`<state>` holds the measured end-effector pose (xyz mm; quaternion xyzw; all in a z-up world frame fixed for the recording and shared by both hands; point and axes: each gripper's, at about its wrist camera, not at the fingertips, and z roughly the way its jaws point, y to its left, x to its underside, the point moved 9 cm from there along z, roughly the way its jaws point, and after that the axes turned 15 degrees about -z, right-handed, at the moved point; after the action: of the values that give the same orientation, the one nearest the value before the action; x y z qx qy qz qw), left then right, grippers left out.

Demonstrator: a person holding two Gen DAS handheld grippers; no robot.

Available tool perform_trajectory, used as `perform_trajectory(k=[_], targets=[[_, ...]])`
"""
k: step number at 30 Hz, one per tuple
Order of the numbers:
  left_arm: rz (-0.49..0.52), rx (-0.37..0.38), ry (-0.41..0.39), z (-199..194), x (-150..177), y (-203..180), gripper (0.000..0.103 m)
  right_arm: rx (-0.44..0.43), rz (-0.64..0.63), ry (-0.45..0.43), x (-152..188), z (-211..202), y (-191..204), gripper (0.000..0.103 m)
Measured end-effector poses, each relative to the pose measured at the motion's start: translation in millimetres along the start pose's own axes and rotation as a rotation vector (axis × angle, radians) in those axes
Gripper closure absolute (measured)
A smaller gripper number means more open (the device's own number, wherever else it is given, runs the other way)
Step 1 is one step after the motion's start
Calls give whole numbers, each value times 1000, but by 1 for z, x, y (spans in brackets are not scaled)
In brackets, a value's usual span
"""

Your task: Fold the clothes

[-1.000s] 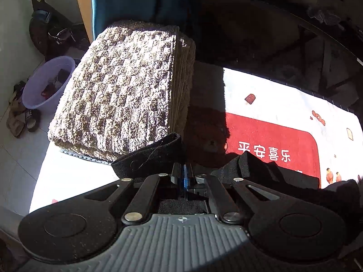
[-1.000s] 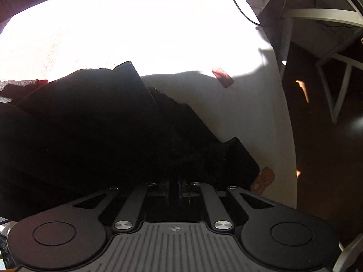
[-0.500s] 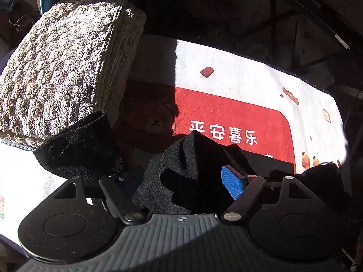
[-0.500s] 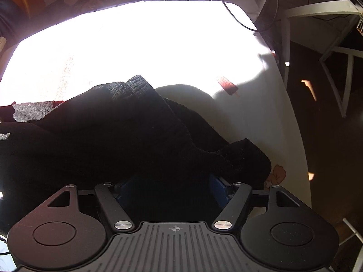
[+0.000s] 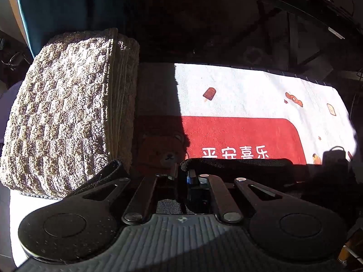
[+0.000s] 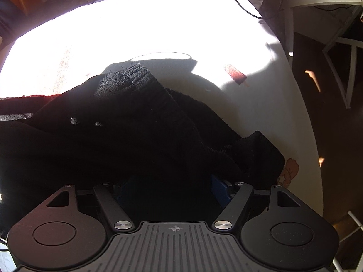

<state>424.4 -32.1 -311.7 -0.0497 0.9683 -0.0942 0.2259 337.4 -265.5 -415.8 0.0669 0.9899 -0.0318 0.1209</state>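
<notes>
A black knit garment (image 5: 238,166) lies bunched on a white mat with a red panel (image 5: 249,95). My left gripper (image 5: 185,178) points steeply down at the garment's near edge, with its jaws shut on a fold of it. One ribbed end (image 5: 106,174) of the garment rests against a folded beige blanket (image 5: 63,113). In the right wrist view the same black garment (image 6: 127,131) fills the middle. My right gripper (image 6: 173,185) is above it with its jaws still opening. The cloth sits between its blue pads (image 6: 221,187), which do not press on it.
The thick beige blanket takes up the mat's left end. A blue curtain (image 5: 56,6) hangs behind it. On the right, the mat's edge (image 6: 313,158) drops to a dark floor, with a white frame (image 6: 340,52) and a cable (image 6: 240,0) beyond it.
My left gripper opened, moved along the garment, and shut on the black cloth again. My right gripper went from shut to wide open over the garment and hardly moved.
</notes>
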Motion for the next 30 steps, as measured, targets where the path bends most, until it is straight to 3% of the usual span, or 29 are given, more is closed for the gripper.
perform_trajectory(k=[2, 5, 8, 11, 12, 15, 16, 20, 23, 27, 29, 30], targets=[[-122, 10, -100, -41, -15, 20, 96, -1, 0, 3, -2, 2, 0, 34], [-293, 16, -176, -86, -19, 47, 96, -18, -5, 0, -5, 3, 2, 32], [-399, -1, -60, -74, 16, 70, 94, -16, -23, 6, -9, 6, 6, 31], [-419, -69, 52, -41, 56, 86, 91, -10, -20, 9, -11, 7, 9, 29], [-413, -80, 79, -32, 70, 90, 86, -11, -14, 8, -12, 6, 9, 29], [-389, -99, 151, -9, 96, 93, 50, -29, 8, -9, -11, 0, 8, 29], [-391, -94, 167, -2, 102, 91, 44, -37, 24, -18, -10, -4, 6, 29], [-490, -72, 215, 19, 114, 93, 31, -121, 228, -58, 1, -24, -8, 25], [-521, -104, 241, 34, 115, 96, 30, -156, 458, -66, 19, -34, -24, 11], [-508, -119, 240, 43, 111, 89, 11, -204, 724, -38, 49, -27, -33, 6], [-485, -117, 257, 49, 112, 83, 1, -194, 784, -24, 57, -19, -34, 5], [-452, -139, 256, 52, 112, 80, 0, -179, 801, -16, 59, -16, -34, 5]])
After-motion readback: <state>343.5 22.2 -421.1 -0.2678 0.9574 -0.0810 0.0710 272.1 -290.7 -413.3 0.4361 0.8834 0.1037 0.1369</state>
